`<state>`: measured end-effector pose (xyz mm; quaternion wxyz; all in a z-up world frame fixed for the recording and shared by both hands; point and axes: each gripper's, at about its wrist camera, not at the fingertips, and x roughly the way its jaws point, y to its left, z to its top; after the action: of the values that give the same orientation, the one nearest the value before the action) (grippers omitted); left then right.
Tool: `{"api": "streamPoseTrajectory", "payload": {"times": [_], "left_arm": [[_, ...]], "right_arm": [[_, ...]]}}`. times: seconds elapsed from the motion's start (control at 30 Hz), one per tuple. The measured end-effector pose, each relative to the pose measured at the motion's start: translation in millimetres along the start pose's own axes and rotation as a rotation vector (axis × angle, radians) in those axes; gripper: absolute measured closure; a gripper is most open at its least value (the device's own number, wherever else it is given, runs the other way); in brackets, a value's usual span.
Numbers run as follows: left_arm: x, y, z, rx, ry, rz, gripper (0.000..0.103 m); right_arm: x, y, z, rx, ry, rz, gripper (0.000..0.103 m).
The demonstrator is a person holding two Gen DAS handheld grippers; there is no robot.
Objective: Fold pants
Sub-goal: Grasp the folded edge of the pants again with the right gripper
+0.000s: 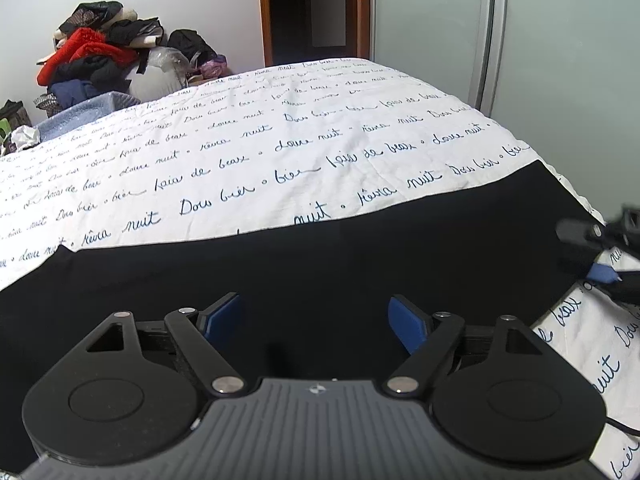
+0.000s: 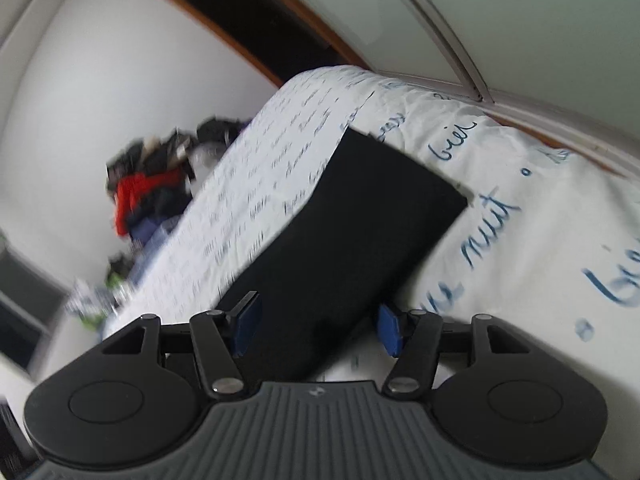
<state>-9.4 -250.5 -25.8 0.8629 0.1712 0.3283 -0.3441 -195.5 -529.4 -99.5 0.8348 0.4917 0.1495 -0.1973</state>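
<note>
Black pants (image 1: 320, 248) lie flat across the near part of a bed with a white cover printed in blue script (image 1: 248, 136). My left gripper (image 1: 316, 320) is open, its blue pads just above the black cloth, holding nothing. The right gripper shows at the right edge of the left wrist view (image 1: 600, 256), by the pants' right end. In the blurred right wrist view the pants (image 2: 352, 224) run away from me as a long black strip. My right gripper (image 2: 316, 328) is open, with the near end of the pants between its blue pads.
A heap of red, black and blue clothes (image 1: 96, 56) is piled beyond the bed's far left corner. A dark doorway (image 1: 312, 8) is straight behind the bed. A pale wardrobe door (image 1: 520, 40) runs along the right side.
</note>
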Motion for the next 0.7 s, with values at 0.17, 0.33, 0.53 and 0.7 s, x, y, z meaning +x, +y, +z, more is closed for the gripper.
{"api": "streamPoseTrajectory", "payload": {"times": [0.17, 0.33, 0.53, 0.7], "left_arm": [[5, -1, 7, 0.010, 0.001, 0.002, 0.020], [13, 4, 13, -0.015, 0.042, -0.043, 0.020], [28, 30, 19, -0.160, 0.142, -0.152, 0.020], [33, 47, 25, -0.278, 0.181, -0.249, 0.020]], "right_arm": [[22, -16, 18, 0.107, -0.094, 0.046, 0.043], [36, 0, 25, 0.019, -0.087, -0.060, 0.075], [39, 11, 22, -0.059, -0.082, -0.123, 0.091], [40, 47, 15, -0.286, -0.098, -0.175, 0.091]]}}
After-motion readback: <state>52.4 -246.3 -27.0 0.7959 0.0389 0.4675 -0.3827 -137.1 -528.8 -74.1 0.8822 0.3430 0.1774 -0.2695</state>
